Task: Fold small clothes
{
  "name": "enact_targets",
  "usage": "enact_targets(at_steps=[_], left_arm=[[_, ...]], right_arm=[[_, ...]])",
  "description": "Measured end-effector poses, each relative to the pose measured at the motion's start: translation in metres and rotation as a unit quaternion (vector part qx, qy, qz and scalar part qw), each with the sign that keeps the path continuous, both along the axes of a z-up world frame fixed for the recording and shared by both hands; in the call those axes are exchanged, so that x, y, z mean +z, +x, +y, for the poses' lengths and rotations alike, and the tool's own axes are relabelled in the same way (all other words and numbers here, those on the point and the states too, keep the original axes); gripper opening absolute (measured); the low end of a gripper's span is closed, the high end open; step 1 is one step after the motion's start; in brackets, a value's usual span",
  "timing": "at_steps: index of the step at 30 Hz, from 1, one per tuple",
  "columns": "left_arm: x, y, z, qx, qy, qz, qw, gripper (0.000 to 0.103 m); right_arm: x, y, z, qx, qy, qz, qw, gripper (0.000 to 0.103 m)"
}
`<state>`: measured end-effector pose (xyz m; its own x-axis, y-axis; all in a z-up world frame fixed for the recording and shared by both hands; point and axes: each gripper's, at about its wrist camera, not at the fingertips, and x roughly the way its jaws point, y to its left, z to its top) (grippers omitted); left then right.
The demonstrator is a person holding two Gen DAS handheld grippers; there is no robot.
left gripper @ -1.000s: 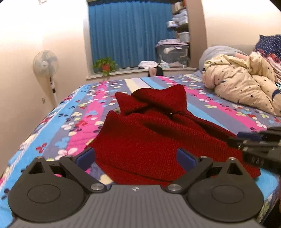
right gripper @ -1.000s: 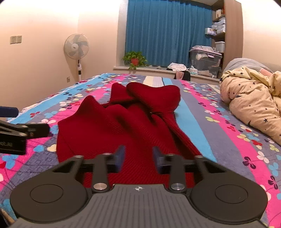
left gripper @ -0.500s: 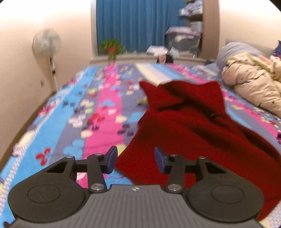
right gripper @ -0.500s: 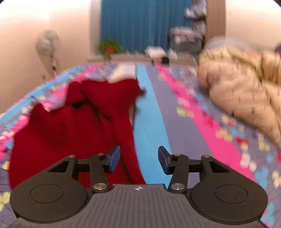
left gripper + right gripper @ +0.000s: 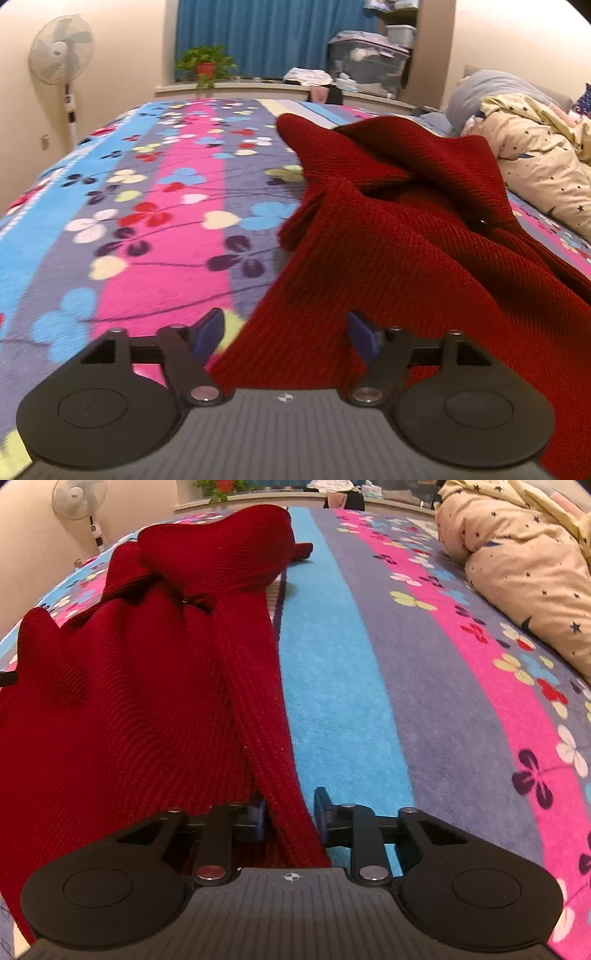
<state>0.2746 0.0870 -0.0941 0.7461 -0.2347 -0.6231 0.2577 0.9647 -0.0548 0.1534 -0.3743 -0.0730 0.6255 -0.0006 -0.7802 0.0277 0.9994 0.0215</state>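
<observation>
A dark red knit garment [image 5: 406, 258] lies crumpled on the flowered bedspread [image 5: 147, 221]. My left gripper [image 5: 287, 334] is low over the garment's near left edge. Its jaws are opening and stand wide, with the red edge lying between them and no pad pressing on it. In the right wrist view the garment [image 5: 147, 701] fills the left half. My right gripper [image 5: 290, 814] is at its near right side, and its jaws are closing on the ribbed strip of the edge, which fills the narrow gap between the pads.
A cream quilt with stars [image 5: 535, 173] [image 5: 517, 554] is heaped on the bed's right side, with a grey pillow [image 5: 491, 88] behind it. A standing fan [image 5: 61, 46] is by the left wall. A potted plant [image 5: 205, 66] and a storage box [image 5: 369, 59] sit on the sill.
Both grippers came down and apart to the garment's near corners, left to its left edge, right to its right edge. The left jaws narrowed, then widened. The right jaws widened, then closed on the ribbed edge.
</observation>
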Motion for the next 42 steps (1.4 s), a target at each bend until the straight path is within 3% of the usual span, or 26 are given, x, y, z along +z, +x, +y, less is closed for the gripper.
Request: enact_targets(at_steps=[5, 7, 9, 12, 13, 17, 20, 22, 26, 28, 29, 30, 32, 35, 38, 42], left_arm=[[-0.012, 0.016, -0.014, -0.01, -0.006, 0.004, 0.9999, 0.077], [-0.01, 0.017, -0.014, -0.013, -0.008, 0.004, 0.9999, 0.06], [-0.003, 0.015, -0.011, -0.01, 0.005, 0.003, 0.9999, 0.02], [0.02, 0.002, 0.002, -0.014, -0.026, -0.002, 0.9996, 0.009], [0.029, -0.005, 0.004, -0.015, -0.027, -0.008, 0.9995, 0.0], [0.076, -0.05, 0.019, -0.004, -0.034, -0.029, 0.999, 0.0], [0.099, -0.101, 0.039, 0.016, -0.052, -0.016, 0.9984, 0.0], [0.102, -0.131, 0.044, 0.019, -0.048, 0.005, 0.9987, 0.0], [0.095, -0.17, 0.038, 0.009, 0.01, 0.03, 0.9995, 0.0], [0.094, -0.18, 0.037, 0.005, -0.003, 0.009, 0.9999, 0.004], [0.09, -0.183, 0.039, 0.007, -0.02, 0.004, 0.9998, 0.014], [0.083, -0.183, 0.041, 0.011, -0.033, 0.01, 0.9993, 0.026], [0.076, -0.173, 0.032, 0.006, -0.005, 0.027, 0.9996, 0.028], [0.076, -0.154, 0.025, -0.007, -0.005, -0.004, 1.0, 0.053], [0.066, -0.122, 0.021, -0.003, -0.023, -0.004, 0.9997, 0.056], [0.048, -0.072, 0.013, 0.008, -0.034, -0.005, 0.9994, 0.07]], right_arm=[[0.001, 0.005, -0.01, -0.015, 0.017, -0.009, 1.0, 0.014], [0.001, 0.006, -0.01, -0.017, 0.017, -0.01, 1.0, 0.014], [0.003, 0.006, -0.008, -0.019, 0.014, -0.014, 1.0, 0.013], [0.008, 0.006, -0.011, -0.03, 0.016, -0.027, 0.999, 0.013], [0.011, 0.006, -0.012, -0.035, 0.018, -0.033, 0.999, 0.013], [0.025, 0.003, -0.019, -0.059, 0.026, -0.072, 0.995, 0.012], [0.036, -0.003, -0.022, -0.067, 0.033, -0.103, 0.992, 0.012], [0.043, -0.008, -0.022, -0.069, 0.038, -0.119, 0.99, 0.012], [0.053, -0.022, -0.023, -0.081, 0.042, -0.138, 0.986, 0.012], [0.053, -0.028, -0.027, -0.1, 0.048, -0.133, 0.985, 0.011], [0.051, -0.03, -0.029, -0.111, 0.048, -0.126, 0.985, 0.012], [0.049, -0.032, -0.03, -0.118, 0.047, -0.119, 0.985, 0.012], [0.043, -0.031, -0.032, -0.125, 0.045, -0.103, 0.986, 0.012], [0.04, -0.028, -0.035, -0.129, 0.049, -0.095, 0.986, 0.012], [0.034, -0.021, -0.036, -0.127, 0.066, -0.072, 0.987, 0.014], [0.028, -0.016, -0.033, -0.127, 0.066, -0.053, 0.988, 0.034]])
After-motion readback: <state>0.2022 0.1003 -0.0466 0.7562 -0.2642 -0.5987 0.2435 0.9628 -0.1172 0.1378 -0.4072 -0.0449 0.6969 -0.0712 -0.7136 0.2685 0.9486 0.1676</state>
